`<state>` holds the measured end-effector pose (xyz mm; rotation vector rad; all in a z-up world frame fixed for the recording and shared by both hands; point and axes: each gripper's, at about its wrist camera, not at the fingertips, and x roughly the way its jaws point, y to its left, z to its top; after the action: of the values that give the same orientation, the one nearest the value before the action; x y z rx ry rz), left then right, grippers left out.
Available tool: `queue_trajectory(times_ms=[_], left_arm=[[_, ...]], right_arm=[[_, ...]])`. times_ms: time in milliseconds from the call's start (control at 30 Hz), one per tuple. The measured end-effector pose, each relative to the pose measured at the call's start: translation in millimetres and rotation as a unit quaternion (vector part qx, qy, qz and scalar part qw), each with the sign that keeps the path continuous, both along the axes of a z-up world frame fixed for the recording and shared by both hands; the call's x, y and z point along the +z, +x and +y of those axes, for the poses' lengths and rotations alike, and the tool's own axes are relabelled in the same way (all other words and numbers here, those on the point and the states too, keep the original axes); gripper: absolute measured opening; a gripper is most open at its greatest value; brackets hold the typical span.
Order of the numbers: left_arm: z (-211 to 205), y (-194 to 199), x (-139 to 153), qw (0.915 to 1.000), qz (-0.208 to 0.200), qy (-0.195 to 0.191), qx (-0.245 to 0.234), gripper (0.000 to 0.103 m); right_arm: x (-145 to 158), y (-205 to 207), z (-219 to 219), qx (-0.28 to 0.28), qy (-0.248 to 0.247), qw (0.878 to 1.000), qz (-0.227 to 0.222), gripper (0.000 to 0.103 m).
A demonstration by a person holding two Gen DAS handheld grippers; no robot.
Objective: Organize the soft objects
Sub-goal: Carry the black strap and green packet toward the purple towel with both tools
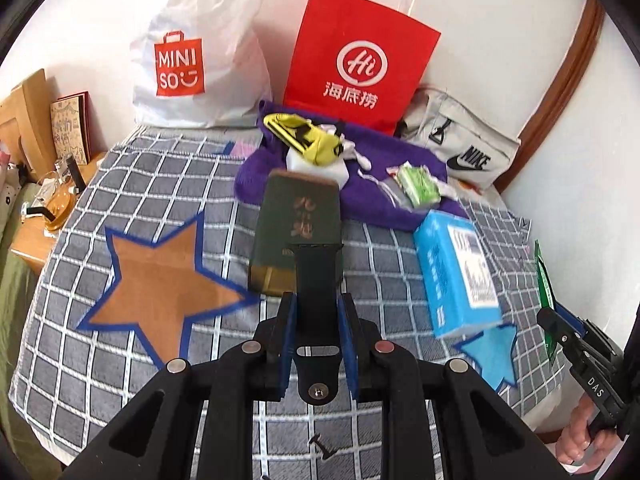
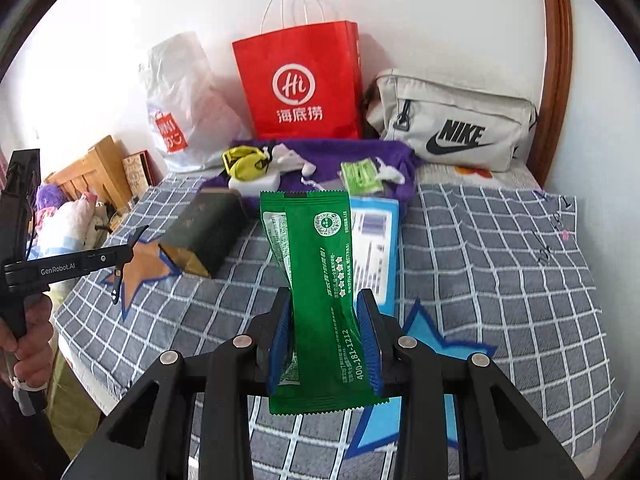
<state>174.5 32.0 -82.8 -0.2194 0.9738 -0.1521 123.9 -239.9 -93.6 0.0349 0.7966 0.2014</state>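
checked bedspread; both grippers tilted down: left gripper clamps watch strap, right gripper pinches green sachet.

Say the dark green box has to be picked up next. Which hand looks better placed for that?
Probably left: the dark green box lies just ahead of the left gripper, though it grips a black strap. The right gripper grips a green packet.

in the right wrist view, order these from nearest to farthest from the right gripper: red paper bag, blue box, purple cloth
From the right gripper:
1. blue box, just beyond, slightly right
2. purple cloth, farther back, middle
3. red paper bag, against the wall
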Motion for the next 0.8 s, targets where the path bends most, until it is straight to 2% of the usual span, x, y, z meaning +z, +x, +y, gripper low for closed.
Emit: queue_trajectory(times_ms=[500, 800], left_arm=[[-7, 62, 30, 0.9997, -0.026, 0.005, -0.004, 0.020], [-13, 112, 27, 0.9997, -0.020, -0.009, -0.007, 0.020]], right_arm=[[25, 67, -6, -0.010, 0.009, 1.000, -0.026, 0.033], [24, 114, -4, -0.015, 0.015, 0.999, -0.027, 0.033]])
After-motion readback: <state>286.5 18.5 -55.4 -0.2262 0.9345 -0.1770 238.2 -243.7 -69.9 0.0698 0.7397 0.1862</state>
